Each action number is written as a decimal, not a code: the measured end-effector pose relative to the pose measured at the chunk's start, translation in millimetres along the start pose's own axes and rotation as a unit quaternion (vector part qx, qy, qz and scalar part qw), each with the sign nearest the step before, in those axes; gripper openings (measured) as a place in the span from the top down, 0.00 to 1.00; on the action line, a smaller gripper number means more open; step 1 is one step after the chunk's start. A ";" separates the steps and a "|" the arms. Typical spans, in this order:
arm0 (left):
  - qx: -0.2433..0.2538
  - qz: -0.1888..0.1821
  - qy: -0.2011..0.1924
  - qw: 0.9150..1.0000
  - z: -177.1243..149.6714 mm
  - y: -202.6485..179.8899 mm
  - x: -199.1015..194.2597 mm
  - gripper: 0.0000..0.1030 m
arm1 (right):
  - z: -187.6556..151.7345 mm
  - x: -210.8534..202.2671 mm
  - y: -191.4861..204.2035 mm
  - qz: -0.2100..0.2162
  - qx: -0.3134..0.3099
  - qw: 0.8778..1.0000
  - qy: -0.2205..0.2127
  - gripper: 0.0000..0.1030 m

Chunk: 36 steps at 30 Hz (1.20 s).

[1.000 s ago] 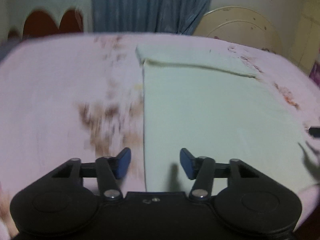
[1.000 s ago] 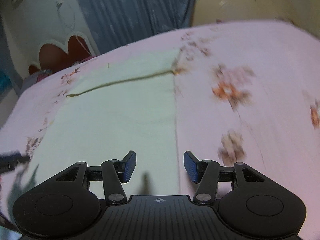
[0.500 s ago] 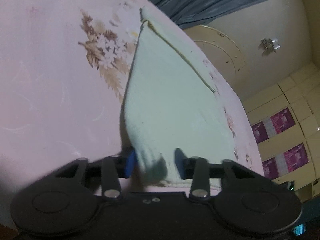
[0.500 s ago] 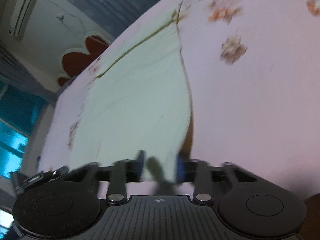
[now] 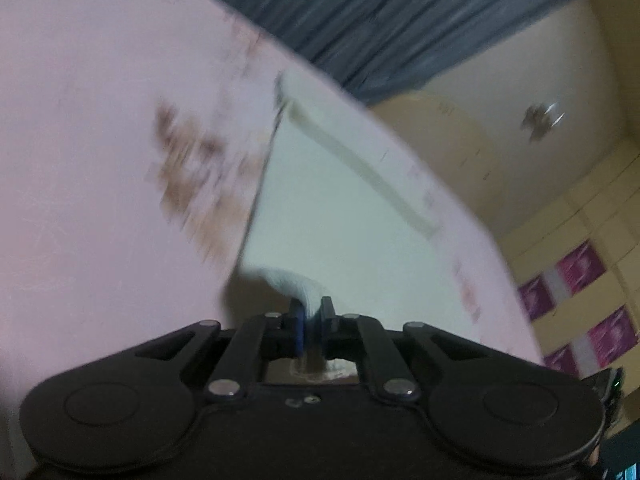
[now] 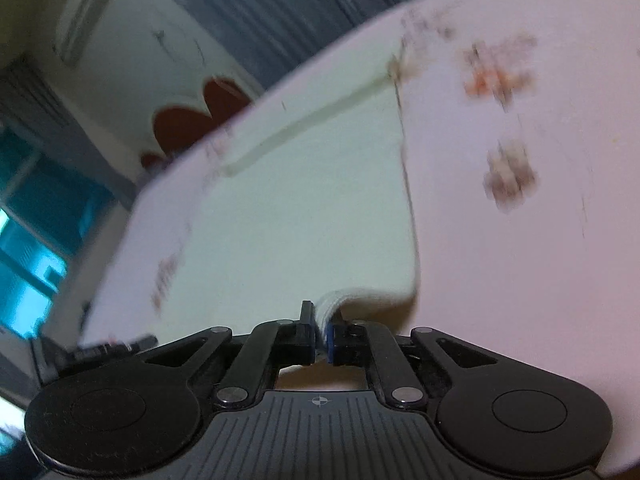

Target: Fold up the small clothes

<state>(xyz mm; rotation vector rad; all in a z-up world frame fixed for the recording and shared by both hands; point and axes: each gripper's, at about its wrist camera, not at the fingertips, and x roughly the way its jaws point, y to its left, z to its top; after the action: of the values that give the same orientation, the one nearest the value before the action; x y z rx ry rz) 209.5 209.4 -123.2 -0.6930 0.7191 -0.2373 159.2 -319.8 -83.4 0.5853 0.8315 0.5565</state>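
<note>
A: Surface under the fingers?

B: A bed with a pink sheet (image 5: 100, 200), printed with brownish flowers (image 6: 508, 176), blurred in both views. Sheet fills the space left of the left fingers and right of the right fingers.

A: Room beyond?

B: Blue curtain (image 5: 380, 12) past the far edge of the bed. Cream wall and a rounded cream panel (image 5: 452, 128) ahead and to the right of the left fingers, cupboard doors with magenta posters (image 5: 580, 268) further right. From the right wrist: a wall air conditioner (image 6: 82, 24) high on the left, a dark red scalloped headboard (image 6: 192, 120) below it, a teal-lit window (image 6: 28, 232) at far left.

A: The garment?

B: Pale green cloth (image 5: 340, 216), spread flat ahead of both pairs of fingers, a folded band (image 6: 304, 124) across its far end. Near corners lifted off the sheet.

A: Fingers?

B: Left gripper (image 5: 312, 322) clamped tight on the near left corner, cloth bunched up between the blue pads. Right gripper (image 6: 320, 338) just as tight on the near right corner, edge curling up out of the pads. Both just closed on it.

A: Anything in the way?

B: Only a dark object (image 6: 112, 350) left of the right fingers, at the sheet's edge; too blurred to identify.
</note>
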 end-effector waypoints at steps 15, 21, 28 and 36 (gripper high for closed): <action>0.044 -0.032 -0.033 0.998 194.7 -29.6 172.0 0.94 | 210.6 118.2 8.9 -0.050 -0.035 0.994 -0.086 0.96; 0.023 -0.009 0.018 1.000 236.9 0.0 257.1 0.94 | 267.1 206.0 -39.9 -0.068 0.028 0.996 -0.044 0.96; 0.021 -0.044 0.000 0.999 259.4 20.1 287.3 0.58 | 290.8 248.4 -81.6 -0.079 0.074 0.993 -0.043 0.67; 0.164 -0.007 0.040 0.986 258.5 -1.1 294.7 0.61 | 287.8 241.5 -74.8 -0.120 -0.025 0.991 -0.049 0.44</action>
<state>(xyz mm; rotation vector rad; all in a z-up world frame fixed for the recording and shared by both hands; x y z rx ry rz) 601.2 212.2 -136.4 -0.3755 0.7305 -0.3877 540.5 -287.9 -102.1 0.4550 0.7797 0.3255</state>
